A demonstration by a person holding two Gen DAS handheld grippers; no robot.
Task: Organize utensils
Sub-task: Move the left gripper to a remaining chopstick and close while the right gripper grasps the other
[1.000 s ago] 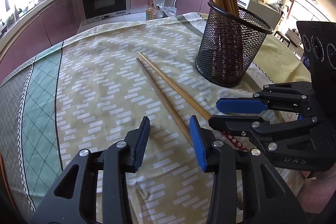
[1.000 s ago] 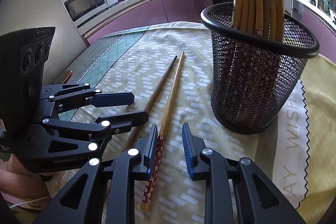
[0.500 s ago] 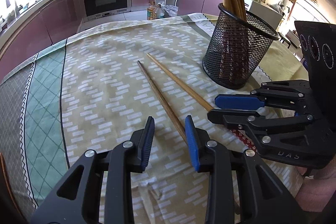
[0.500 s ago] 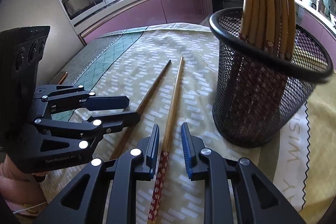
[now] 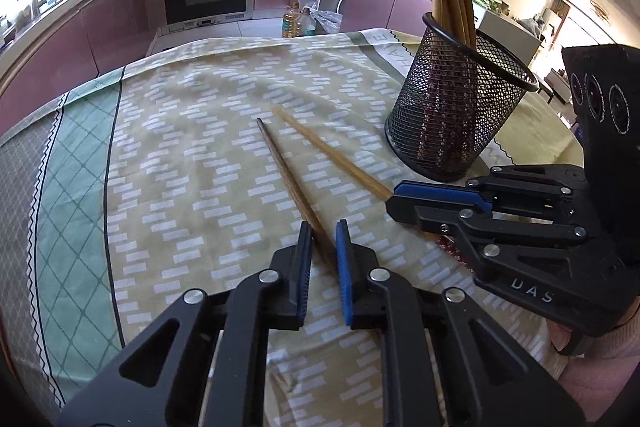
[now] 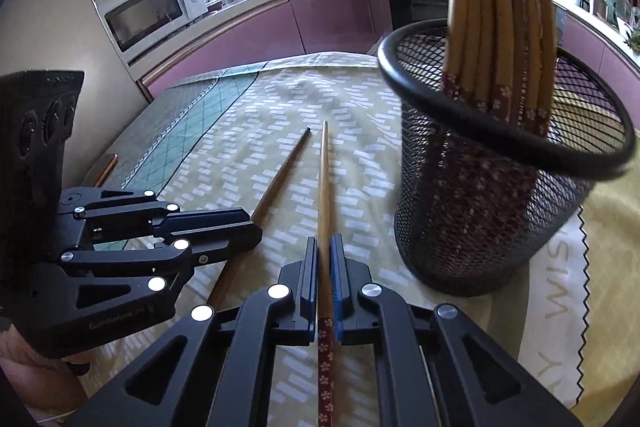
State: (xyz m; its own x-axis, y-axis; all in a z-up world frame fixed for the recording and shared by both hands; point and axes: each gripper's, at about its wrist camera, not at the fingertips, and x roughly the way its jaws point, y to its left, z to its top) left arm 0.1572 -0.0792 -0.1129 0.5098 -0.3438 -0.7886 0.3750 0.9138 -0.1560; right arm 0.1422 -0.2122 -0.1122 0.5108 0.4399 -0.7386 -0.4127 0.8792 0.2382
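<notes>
Both chopstick (image 6: 325,187) handles — tongs-hidden

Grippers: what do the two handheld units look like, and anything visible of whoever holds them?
Both the left gripper and right gripper are matte black linkage frames with silver pivot pins and ribbed blue pads. Each carries a black block with three round ports. Pale lettering marks the bodies, only partly legible. A pink sleeve shows behind the right one.

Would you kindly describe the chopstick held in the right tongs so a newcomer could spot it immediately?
Find the black mesh holder full of chopsticks on the patterned tablecloth. Two loose chopsticks lie beside it; take the one nearer the holder, the lighter chopstick. Unlike the darker chopstick next to it, it has a red flowered end and sits clamped in the right tongs.
</notes>
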